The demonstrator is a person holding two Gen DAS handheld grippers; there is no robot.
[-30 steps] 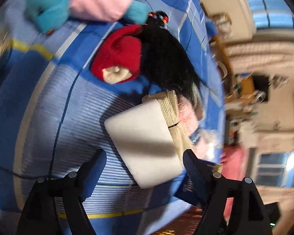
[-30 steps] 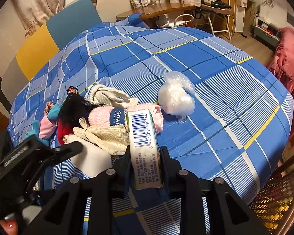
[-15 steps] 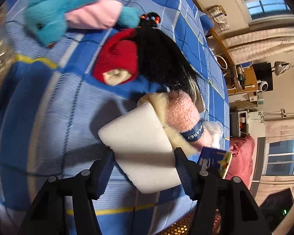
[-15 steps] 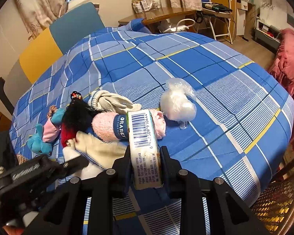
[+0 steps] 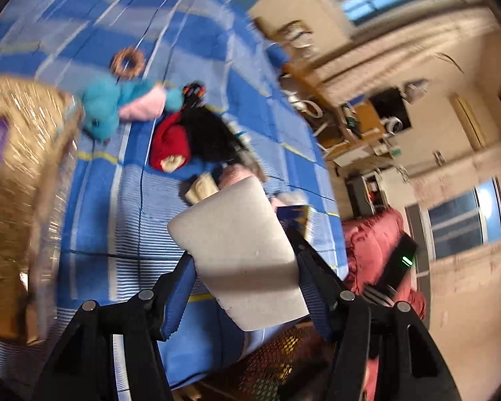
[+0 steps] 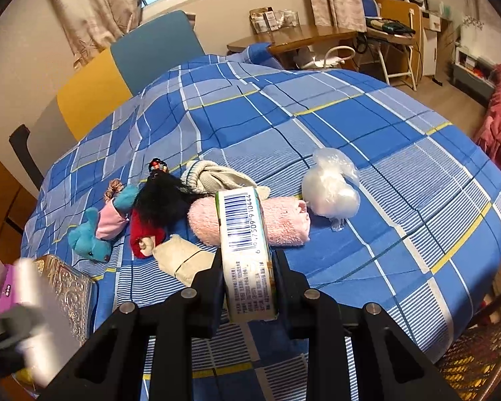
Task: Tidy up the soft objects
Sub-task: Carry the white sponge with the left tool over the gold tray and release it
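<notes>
Left tongs (image 5: 245,264) grip white sponge (image 5: 240,250); right tongs (image 6: 247,267) clamp tissue pack (image 6: 247,250). Next, probably: deposit both in gold box (image 6: 71,287).

The left gripper (image 5: 247,277) and the right gripper (image 6: 248,284) each have both fingers clamped on a load.

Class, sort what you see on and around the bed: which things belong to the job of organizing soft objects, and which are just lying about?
Belong to the job:
white foam block in the left tool
barcoded packet in the right tool
pink rolled towel
blue plush toy
black-haired doll
cream cloth

Just lying about:
wooden desk
folding chair
</notes>
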